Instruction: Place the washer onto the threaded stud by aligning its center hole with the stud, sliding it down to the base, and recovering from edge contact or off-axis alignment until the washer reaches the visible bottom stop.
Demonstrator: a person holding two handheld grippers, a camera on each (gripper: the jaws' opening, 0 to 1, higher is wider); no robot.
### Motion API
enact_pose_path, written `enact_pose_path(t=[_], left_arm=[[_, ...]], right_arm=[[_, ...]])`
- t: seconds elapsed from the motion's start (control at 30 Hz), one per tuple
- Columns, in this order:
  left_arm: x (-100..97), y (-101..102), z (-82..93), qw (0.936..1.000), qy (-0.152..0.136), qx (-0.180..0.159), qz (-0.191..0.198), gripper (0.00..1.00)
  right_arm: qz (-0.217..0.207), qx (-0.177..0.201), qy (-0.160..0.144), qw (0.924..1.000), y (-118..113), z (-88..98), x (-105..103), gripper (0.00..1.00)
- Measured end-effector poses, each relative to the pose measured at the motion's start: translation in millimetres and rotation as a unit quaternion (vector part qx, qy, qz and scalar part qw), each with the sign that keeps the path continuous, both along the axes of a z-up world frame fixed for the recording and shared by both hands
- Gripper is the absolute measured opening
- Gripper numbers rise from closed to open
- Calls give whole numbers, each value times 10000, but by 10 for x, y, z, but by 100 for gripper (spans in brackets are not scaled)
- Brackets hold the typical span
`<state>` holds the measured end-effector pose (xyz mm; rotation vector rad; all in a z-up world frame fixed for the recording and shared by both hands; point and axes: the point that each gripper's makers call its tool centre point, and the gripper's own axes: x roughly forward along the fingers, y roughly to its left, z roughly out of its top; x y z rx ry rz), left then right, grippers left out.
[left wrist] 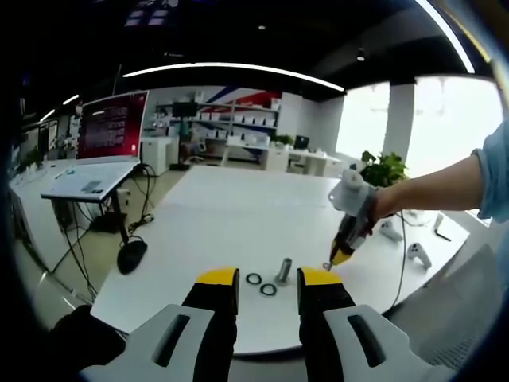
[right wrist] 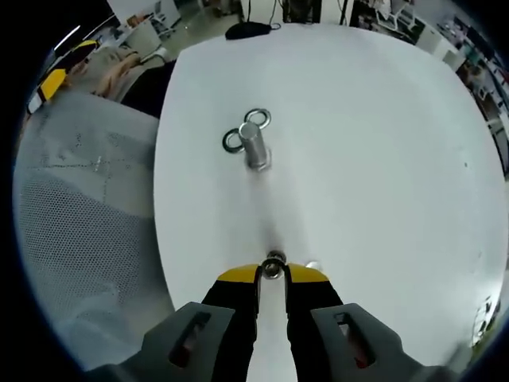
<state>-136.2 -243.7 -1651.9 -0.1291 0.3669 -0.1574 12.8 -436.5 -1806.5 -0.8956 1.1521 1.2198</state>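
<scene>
Low in the right gripper view, the right tool (right wrist: 273,273) is closed on a washer (right wrist: 273,267), pinched by its rim at the jaw tips. Thin, stiff and probably slippery, it is best held by the edge, leaving the hole clear. The threaded stud (right wrist: 256,148) stands upright on the white bench (right wrist: 358,159) at upper centre, its long axis vertical, two spare washers (right wrist: 242,131) beside it. The left tool (left wrist: 268,278) hangs open and empty.
</scene>
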Motion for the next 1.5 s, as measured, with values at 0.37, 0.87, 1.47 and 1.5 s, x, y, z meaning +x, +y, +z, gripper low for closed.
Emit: enact_pose_path(t=[0.37,0.87,1.47,1.5], left_arm=[[-1,0,-9,10000,22,6,1,27],[4,7,-10,10000,24,-1,21,27],[3,4,-22,10000,72,19,5,26],[3,4,-22,10000,73,19,5,26]], right_arm=[[31,-90,45,9999,-10,-65,-27,13],[177,-246,19,9995,8,-236,22,13],[442,-305,-104,9985,30,-397,18,14],[427,-293,-108,9986,38,-394,20,14]])
